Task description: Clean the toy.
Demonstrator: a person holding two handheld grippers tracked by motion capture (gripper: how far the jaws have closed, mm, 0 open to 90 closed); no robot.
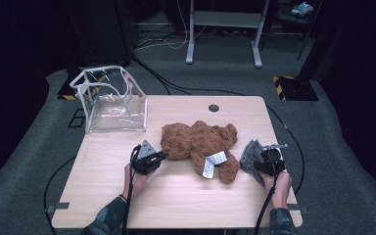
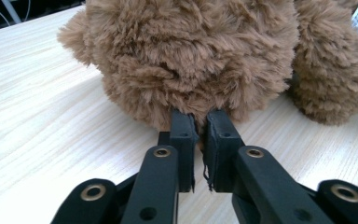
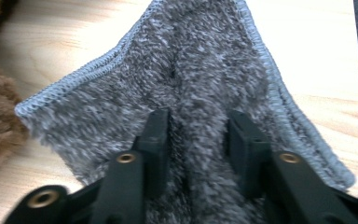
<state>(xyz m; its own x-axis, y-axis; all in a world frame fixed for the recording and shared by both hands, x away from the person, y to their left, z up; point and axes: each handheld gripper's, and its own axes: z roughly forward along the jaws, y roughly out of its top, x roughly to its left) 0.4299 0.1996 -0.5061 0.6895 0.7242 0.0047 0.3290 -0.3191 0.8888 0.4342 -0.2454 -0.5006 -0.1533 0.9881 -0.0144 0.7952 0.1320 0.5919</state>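
Clear plastic bag (image 1: 111, 103) stands at the far left of your wooden surface (image 1: 176, 196). Your left claw (image 1: 157, 157) pinches fur on the brown teddy bear (image 1: 200, 144), which lies mid-surface. At the right edge, your right claw (image 1: 259, 157) grips a fold of the grey cloth (image 3: 191, 70), jaws part closed.

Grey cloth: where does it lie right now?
In the high view the grey cloth lies at the table's right edge, between the teddy bear and the right gripper, whose fingers straddle a fold of it.
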